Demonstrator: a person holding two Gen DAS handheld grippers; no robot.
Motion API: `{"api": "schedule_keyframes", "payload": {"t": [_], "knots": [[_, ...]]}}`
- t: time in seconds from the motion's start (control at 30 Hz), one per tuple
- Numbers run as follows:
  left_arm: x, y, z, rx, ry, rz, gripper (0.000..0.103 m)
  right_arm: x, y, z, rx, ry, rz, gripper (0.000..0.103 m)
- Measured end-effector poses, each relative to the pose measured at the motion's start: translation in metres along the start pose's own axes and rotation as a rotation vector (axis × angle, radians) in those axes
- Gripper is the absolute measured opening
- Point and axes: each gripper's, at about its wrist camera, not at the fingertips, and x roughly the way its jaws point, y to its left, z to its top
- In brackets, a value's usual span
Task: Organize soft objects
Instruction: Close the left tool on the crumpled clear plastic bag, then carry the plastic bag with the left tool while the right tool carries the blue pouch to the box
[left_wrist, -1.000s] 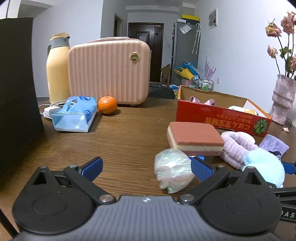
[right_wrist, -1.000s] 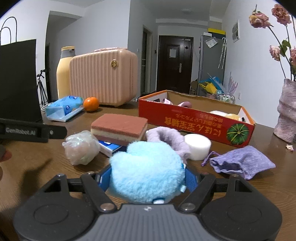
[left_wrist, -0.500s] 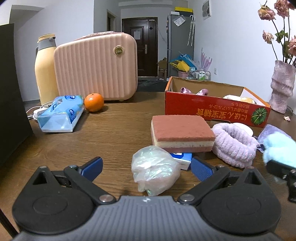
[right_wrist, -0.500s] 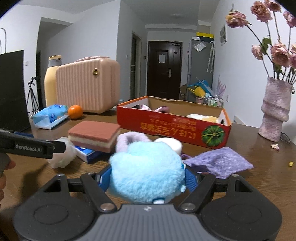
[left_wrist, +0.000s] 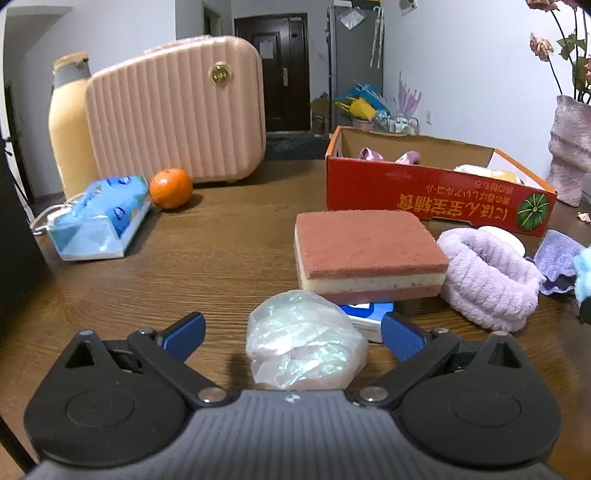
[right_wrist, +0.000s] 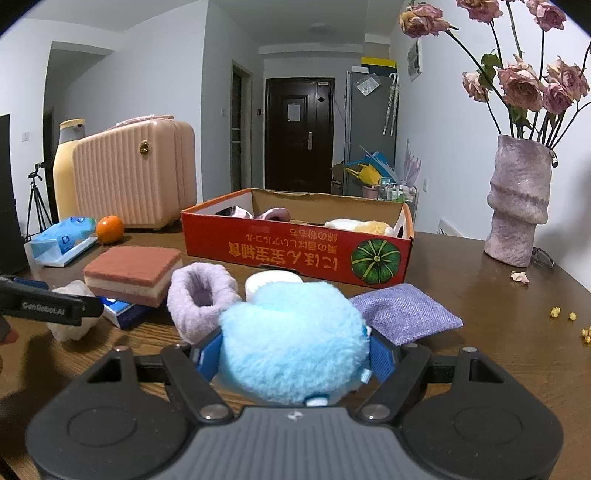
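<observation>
Here, a fluffy blue plush (right_wrist: 293, 341) is clamped between the right gripper (right_wrist: 295, 356) pads, near the red cardboard box (right_wrist: 295, 245), in which soft items (right_wrist: 354, 226) are seen. The left gripper (left_wrist: 293, 332) is spread wide around a plastic-wrapped bundle (left_wrist: 304, 349), untouched.

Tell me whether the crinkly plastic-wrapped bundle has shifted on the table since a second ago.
Cannot tell for sure. The plastic-wrapped bundle keeps its spot beside the sponge block in both views; its drift between the open left gripper fingers looks like camera motion.
</observation>
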Motion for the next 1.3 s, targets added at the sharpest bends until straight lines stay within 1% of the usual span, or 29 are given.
{"api": "schedule_keyframes", "payload": {"t": [0.1,0.2,0.3,0.33,0.4,0.43,0.47,0.5,0.57,0.77,1.0,1.13,1.3], "knots": [[0.002,0.000,0.001,0.008,-0.006,-0.005,0.103,0.001,0.001,-0.001,-0.004,0.002,-0.005,0.077],[0.003,0.000,0.001,0.015,0.001,-0.034,0.095,0.003,0.000,-0.001,-0.002,0.008,-0.015,0.077],[0.004,-0.001,0.000,0.018,0.009,-0.051,0.084,0.005,0.000,-0.001,-0.001,0.012,-0.024,0.077],[0.004,-0.001,0.000,0.017,0.011,-0.059,0.076,0.005,0.000,-0.001,-0.001,0.012,-0.026,0.077],[0.004,0.000,0.000,0.011,0.020,-0.078,0.068,0.005,0.000,-0.001,-0.003,0.012,-0.028,0.077],[0.004,0.001,0.000,0.010,0.024,-0.088,0.060,0.005,-0.001,-0.001,-0.004,0.011,-0.028,0.077],[0.005,0.000,0.000,0.012,0.027,-0.094,0.055,0.005,0.000,-0.001,-0.005,0.010,-0.028,0.077],[0.005,0.000,-0.001,0.018,0.030,-0.096,0.054,0.004,0.000,-0.002,-0.006,0.009,-0.028,0.077],[0.004,-0.002,-0.002,0.031,0.028,-0.091,0.049,0.005,0.000,-0.001,-0.008,0.009,-0.026,0.077],[-0.002,-0.005,-0.003,0.047,0.010,-0.071,0.044,0.004,0.000,-0.001,-0.006,0.006,-0.020,0.077],[-0.017,0.002,0.001,0.019,-0.039,-0.056,0.043,0.002,0.001,-0.001,-0.011,-0.005,-0.018,0.077],[-0.033,0.008,0.007,-0.009,-0.096,-0.043,0.043,0.001,0.001,0.000,-0.013,-0.015,-0.015,0.077],[-0.056,0.013,0.015,-0.054,-0.170,-0.044,0.043,-0.002,0.001,0.003,-0.012,-0.043,-0.016,0.077]]}}
